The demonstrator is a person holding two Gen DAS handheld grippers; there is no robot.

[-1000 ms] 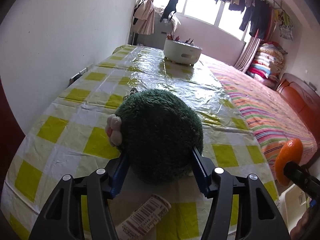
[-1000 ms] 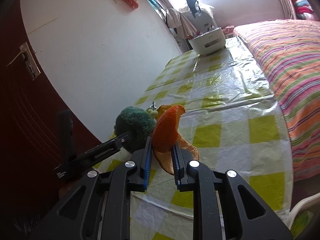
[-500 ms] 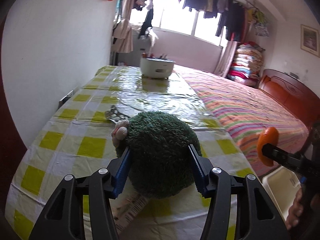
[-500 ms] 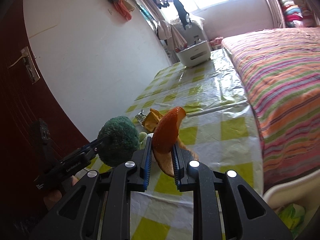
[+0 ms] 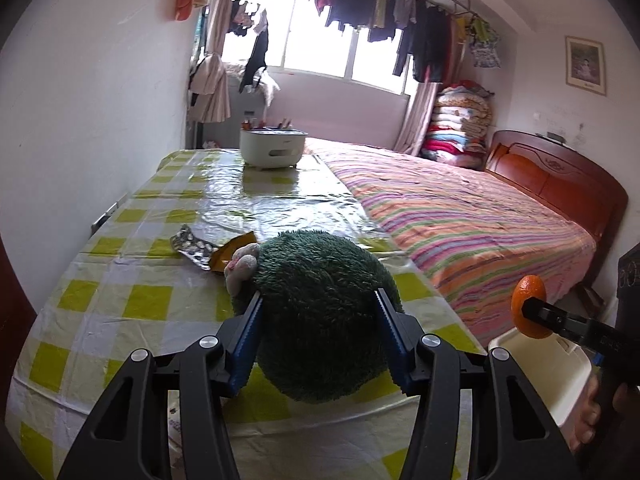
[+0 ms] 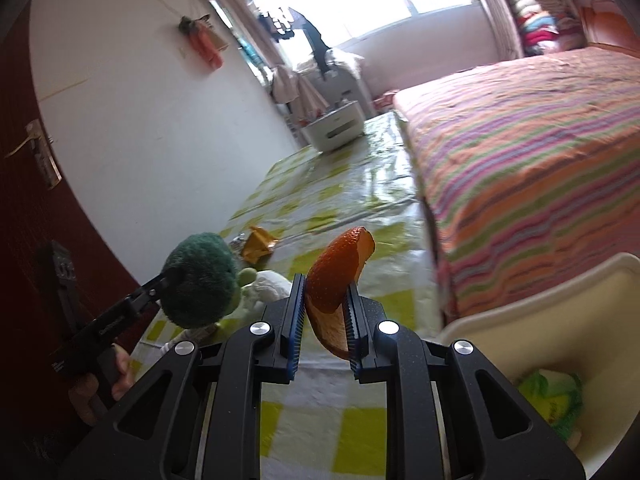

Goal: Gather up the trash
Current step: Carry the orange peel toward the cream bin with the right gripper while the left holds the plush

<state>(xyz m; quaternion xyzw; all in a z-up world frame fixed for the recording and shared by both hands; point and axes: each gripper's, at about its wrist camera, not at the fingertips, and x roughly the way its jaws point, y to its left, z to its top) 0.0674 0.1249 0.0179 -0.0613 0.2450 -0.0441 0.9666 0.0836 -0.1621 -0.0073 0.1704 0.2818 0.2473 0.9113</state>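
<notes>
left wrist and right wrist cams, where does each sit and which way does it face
Left wrist: on the left gripper, looking down the table to the window; its jaws hold the green plush; the right gripper shows at right.
Right wrist: on the right gripper, looking along the table beside the bed; its jaws pinch orange peel; the left gripper and a hand show at left.
Shared: plush, peel, white bin, white pot.

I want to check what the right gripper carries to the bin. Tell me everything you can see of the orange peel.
The orange peel is a curved strip, pitted bright orange outside, paler and smooth inside. It stands nearly upright, clamped between the shut pads of the right gripper, its pointed top above them and its lower end hanging below. It is held in the air, touching only the pads, beside the white bin.
</notes>
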